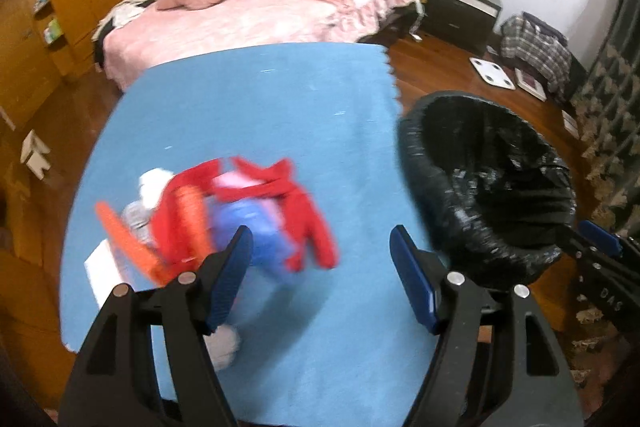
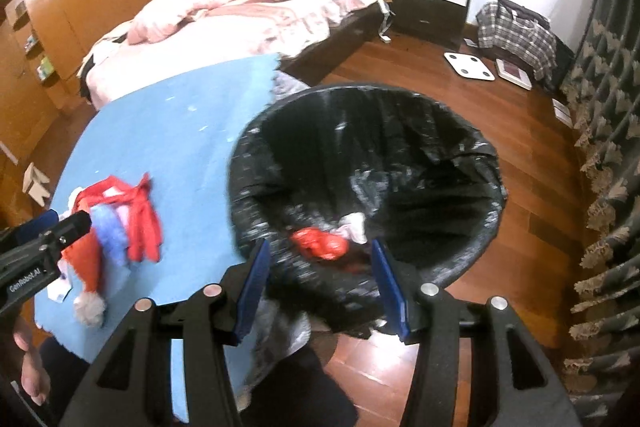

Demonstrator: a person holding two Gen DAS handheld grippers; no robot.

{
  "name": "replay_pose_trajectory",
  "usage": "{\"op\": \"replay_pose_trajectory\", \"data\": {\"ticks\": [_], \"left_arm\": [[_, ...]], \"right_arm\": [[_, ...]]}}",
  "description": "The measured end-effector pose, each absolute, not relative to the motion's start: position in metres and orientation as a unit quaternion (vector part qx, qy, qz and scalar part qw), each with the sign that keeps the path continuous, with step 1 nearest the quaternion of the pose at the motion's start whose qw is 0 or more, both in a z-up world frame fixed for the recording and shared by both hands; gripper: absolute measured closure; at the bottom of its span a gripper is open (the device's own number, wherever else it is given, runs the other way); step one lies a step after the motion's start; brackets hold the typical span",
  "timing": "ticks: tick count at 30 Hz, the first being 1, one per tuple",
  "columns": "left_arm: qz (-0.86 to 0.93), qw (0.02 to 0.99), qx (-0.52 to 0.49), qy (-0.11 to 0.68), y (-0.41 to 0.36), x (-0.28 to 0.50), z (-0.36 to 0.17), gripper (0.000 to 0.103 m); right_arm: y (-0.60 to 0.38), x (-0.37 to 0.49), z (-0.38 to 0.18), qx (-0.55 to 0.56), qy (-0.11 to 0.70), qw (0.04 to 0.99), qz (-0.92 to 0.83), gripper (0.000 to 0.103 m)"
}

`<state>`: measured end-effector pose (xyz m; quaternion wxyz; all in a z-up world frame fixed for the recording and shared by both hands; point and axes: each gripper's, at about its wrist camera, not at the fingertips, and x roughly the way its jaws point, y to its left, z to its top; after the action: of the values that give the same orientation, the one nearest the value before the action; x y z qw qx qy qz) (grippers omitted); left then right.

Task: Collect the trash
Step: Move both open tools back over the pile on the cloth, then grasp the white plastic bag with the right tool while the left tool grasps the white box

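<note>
My right tool (image 2: 320, 287) hangs apart and empty over the bin (image 2: 472, 251); my left tool (image 1: 320, 275), also apart and empty, hovers above the table (image 1: 280, 107). I judge a drop done; next, reach left for the red pile (image 1: 248, 211). Only the right view shows red trash (image 2: 320, 245) inside.

Heap of red, blue and white items (image 1: 240, 215) at 9 o'clock on the blue tabletop (image 1: 280, 107): motion-blurred, individual pieces indistinct. Bin liner (image 2: 400, 155) contents: red scrap (image 2: 320, 247), identity unclear. Left gripper (image 2: 40, 251) cropped at frame edge.
</note>
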<state>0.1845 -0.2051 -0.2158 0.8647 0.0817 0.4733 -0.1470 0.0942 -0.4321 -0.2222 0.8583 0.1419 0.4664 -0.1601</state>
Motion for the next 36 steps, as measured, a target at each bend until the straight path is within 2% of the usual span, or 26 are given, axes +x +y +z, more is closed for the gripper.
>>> {"op": "replay_pose_trajectory", "data": {"ticks": [8,20,26,36], "left_arm": [[-0.083,0.878,0.055,0.468,-0.097,0.174,-0.211,0.033],[0.000,0.876,0.025,0.481,0.040,0.157,-0.237,0.033],[-0.002,0.877,0.012,0.480,0.058,0.153,-0.244,0.032],[-0.010,0.869,0.013,0.494,0.064,0.156,-0.271,0.032]], "right_arm": [[-0.356,0.093,-0.219,0.127,0.466,0.867,-0.121,0.051],[-0.230,0.106,-0.238,0.084,0.477,0.874,-0.039,0.051],[-0.180,0.116,-0.252,0.065,0.486,0.872,-0.005,0.051],[-0.150,0.129,-0.274,0.064,0.498,0.865,0.015,0.051]]}}
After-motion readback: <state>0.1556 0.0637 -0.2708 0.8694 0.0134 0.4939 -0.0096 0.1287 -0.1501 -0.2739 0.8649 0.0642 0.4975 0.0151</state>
